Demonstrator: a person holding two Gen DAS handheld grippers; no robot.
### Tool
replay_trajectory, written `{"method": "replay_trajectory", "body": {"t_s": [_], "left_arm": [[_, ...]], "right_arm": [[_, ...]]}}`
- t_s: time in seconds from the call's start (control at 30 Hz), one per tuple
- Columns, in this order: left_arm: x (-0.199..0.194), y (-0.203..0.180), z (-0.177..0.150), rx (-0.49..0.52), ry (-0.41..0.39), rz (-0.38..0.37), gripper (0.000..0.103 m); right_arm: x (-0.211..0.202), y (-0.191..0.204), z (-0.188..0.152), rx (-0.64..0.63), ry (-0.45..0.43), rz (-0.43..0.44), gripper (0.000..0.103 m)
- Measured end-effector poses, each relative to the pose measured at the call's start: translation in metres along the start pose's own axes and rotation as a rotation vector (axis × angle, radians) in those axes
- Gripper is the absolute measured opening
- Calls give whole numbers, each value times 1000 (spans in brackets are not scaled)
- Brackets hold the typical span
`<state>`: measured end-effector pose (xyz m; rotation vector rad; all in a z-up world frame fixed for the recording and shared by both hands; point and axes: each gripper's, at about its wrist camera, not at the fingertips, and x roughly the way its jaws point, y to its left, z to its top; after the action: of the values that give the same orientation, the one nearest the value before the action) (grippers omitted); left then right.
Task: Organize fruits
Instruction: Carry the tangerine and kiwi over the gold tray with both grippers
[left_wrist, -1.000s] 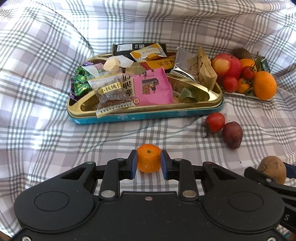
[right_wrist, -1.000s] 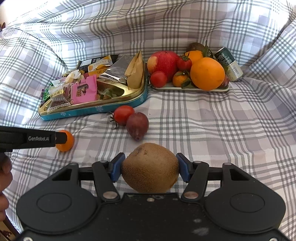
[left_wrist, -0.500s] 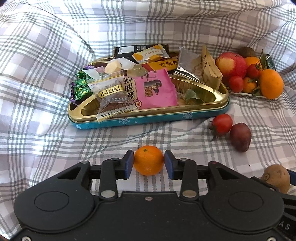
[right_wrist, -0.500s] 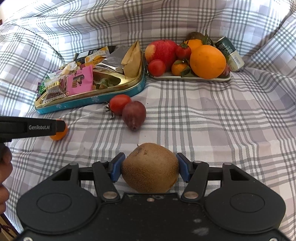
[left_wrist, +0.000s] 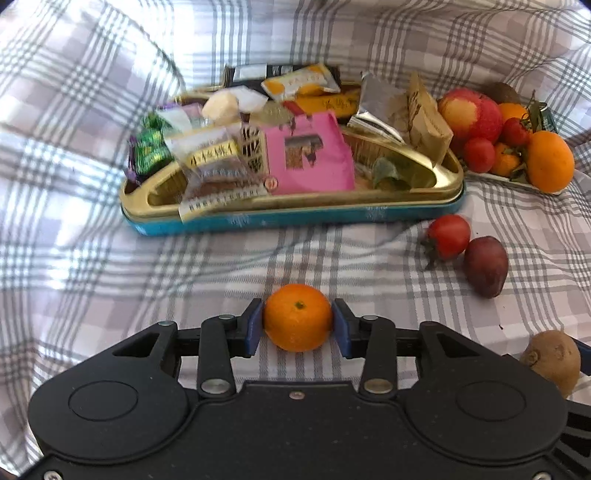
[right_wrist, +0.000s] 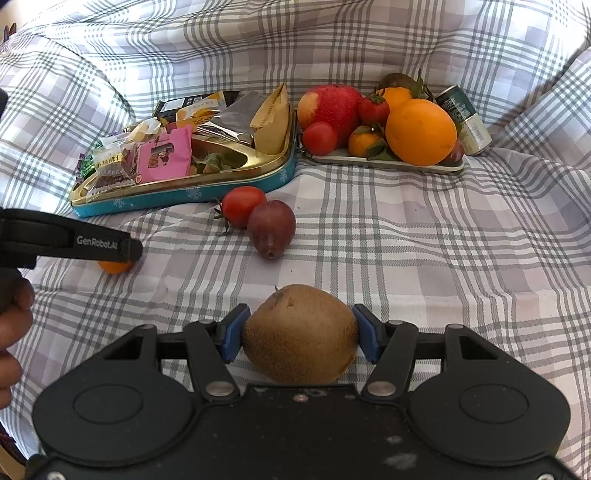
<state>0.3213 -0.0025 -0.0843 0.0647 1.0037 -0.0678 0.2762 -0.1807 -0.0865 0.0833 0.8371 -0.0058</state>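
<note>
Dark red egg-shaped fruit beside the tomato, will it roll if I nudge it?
Probably: the dark red egg-shaped fruit looks rounded and smooth and lies free on the checked cloth. Its tapered end would likely curve its path. The red tomato close against it may get pushed along.

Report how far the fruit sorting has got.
Done: the plate already holds an apple, a large orange and smaller fruit. In hand: the right gripper is clamped on a kiwi; the left gripper's jaws have just been opening, with a mandarin between them on the cloth. Left: those two, plus a tomato and a dark red fruit loose on the cloth.
</note>
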Motion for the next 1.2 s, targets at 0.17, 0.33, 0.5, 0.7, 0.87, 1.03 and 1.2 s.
{"method": "replay_trajectory", "body": {"t_s": [0.17,0.33,0.5,0.7,0.87,1.03,1.2], "left_arm": [[1,3,1,-18,-5,-3,49],[-2,4,-1,-20,-20,-2,48],[-15,0,-3,-3,-45,-5,48],[-42,-2,-7,10,-80,-26,48],[-73,-3,-16,32,-115,-36,48],[-107,-5,-32,51,-149,-42,48],[-139,-10,-56,77,-171,-54,48]], "right_arm": [[0,-1,0,0,-2,2,64],[0,-1,0,4,-3,5,63],[-6,-3,1,22,-7,22,63],[-25,1,1,6,-38,26,63],[-47,2,-3,2,-65,36,63],[-76,2,-14,6,-90,47,63],[-109,1,-30,9,-125,54,63]]}}
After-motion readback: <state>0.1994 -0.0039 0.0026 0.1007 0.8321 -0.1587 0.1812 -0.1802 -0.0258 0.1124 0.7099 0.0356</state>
